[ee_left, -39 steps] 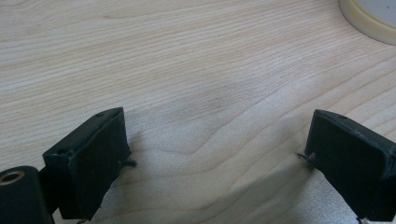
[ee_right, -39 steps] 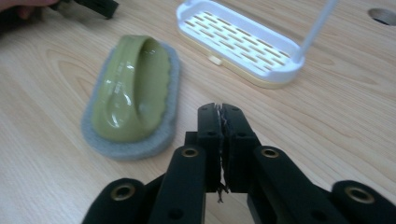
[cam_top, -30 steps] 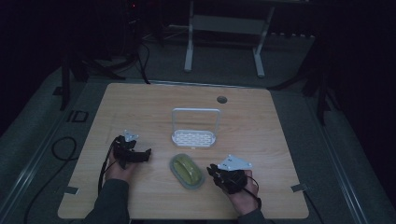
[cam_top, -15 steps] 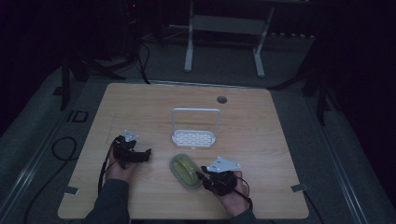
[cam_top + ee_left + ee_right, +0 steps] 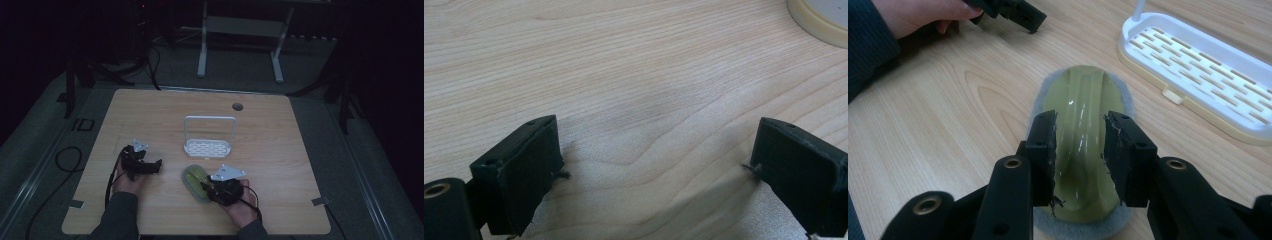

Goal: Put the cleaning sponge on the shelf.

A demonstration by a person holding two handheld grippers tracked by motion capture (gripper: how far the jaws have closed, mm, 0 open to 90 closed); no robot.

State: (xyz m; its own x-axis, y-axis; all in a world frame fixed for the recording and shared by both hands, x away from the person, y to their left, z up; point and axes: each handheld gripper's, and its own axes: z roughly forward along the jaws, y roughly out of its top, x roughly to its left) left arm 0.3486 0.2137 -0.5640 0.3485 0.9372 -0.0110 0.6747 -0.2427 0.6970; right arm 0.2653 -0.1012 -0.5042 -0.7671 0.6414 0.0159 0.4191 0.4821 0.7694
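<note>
A green oval scrubber [image 5: 192, 177] with a raised handle and a grey pad under it lies on the wooden table [image 5: 285, 150], near the front middle. My right gripper [image 5: 206, 187] sits over its near end. In the right gripper view the two black jaws stand pressed on either side of the scrubber's [image 5: 1083, 90] handle ridge, so the right gripper [image 5: 1080, 135] is shut on it. My left gripper [image 5: 158, 164] rests on the table to the left of the scrubber. Its jaws stand wide apart over bare wood, so the left gripper [image 5: 656, 150] is open.
A white slotted tray [image 5: 207, 148] on a cream base, with a tall wire handle, stands just behind the scrubber; the same tray [image 5: 1198, 60] is close at the right. A round hole [image 5: 237, 106] is in the table's back. A cream rim [image 5: 819, 22] is ahead of the left gripper.
My right gripper has moved left from the table's right front onto the scrubber, and its jaws now bracket the handle. The left gripper has stayed put.
</note>
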